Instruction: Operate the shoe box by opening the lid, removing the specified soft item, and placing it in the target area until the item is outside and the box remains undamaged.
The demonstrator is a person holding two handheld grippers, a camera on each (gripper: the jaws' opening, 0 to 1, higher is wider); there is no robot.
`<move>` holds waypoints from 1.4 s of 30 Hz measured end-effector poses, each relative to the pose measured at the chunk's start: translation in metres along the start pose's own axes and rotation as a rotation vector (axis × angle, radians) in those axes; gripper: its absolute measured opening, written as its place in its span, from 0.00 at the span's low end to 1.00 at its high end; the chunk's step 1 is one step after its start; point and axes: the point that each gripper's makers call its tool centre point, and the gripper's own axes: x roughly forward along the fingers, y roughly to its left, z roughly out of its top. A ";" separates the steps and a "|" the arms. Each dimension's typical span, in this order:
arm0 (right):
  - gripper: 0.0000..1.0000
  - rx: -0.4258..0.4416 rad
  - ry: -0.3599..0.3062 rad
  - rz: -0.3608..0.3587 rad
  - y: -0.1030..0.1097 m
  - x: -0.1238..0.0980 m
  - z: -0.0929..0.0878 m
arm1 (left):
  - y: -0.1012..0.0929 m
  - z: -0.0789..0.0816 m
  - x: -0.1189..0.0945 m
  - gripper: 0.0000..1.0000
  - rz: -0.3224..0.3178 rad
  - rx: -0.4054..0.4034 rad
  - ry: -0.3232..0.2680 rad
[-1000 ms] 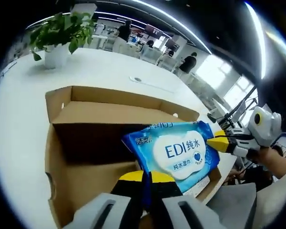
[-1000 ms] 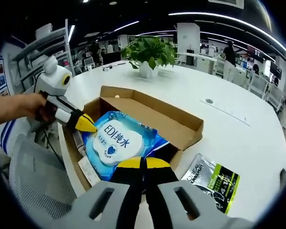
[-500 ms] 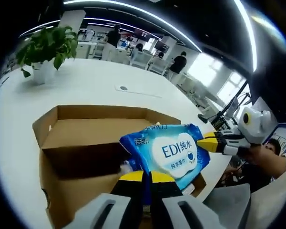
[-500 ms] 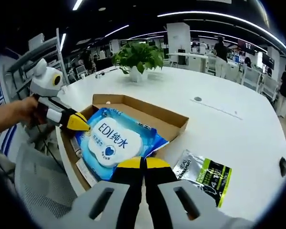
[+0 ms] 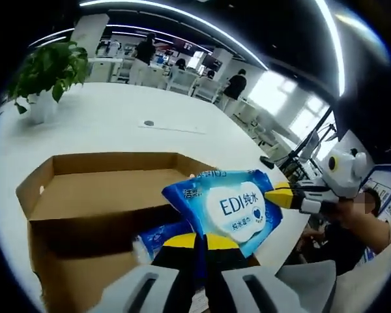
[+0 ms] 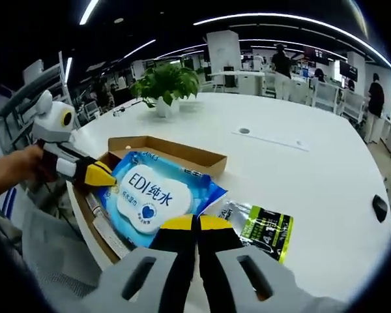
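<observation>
1. The blue wipes pack marked "EDI" is up out of the shoe box, held in the air above the box's near end; in the right gripper view the same pack hangs over the box with its white label facing your camera.
2. Your left gripper has its yellow-tipped jaws pressed together on the pack's lower edge, pinching it.
3. Your right gripper is likewise clamped on the pack, its jaws meeting at the pack's near corner in the right gripper view.
4. In the left gripper view your right gripper comes in from the right, its yellow tip touching the pack's far edge; your hand holds it.
5. In the right gripper view your left gripper comes in from the left, its yellow tip at the pack's left edge.
6. The box stands open on the white table, near the table's edge, with its cardboard flaps up; another blue packet lies inside it, just beside your left gripper's jaws.
7. A black and green sachet lies flat on the table just beside the box, to the right of your right gripper's jaws.
8. A potted plant stands on the table well beyond the box.
</observation>
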 end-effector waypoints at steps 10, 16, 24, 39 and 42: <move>0.00 0.030 0.006 -0.064 -0.033 -0.018 -0.003 | -0.028 0.005 0.027 0.01 -0.048 0.010 0.013; 0.00 0.043 0.005 -0.098 -0.051 -0.030 -0.006 | -0.044 0.006 0.041 0.01 -0.076 0.020 0.028; 0.00 0.064 0.015 -0.138 -0.073 -0.041 -0.014 | -0.063 0.007 0.060 0.01 -0.112 0.032 0.054; 0.00 0.110 0.038 -0.166 -0.111 -0.038 -0.029 | -0.078 0.011 0.094 0.01 -0.126 0.043 0.103; 0.00 0.106 0.050 -0.157 -0.116 -0.029 -0.033 | -0.076 0.010 0.100 0.01 -0.104 0.047 0.126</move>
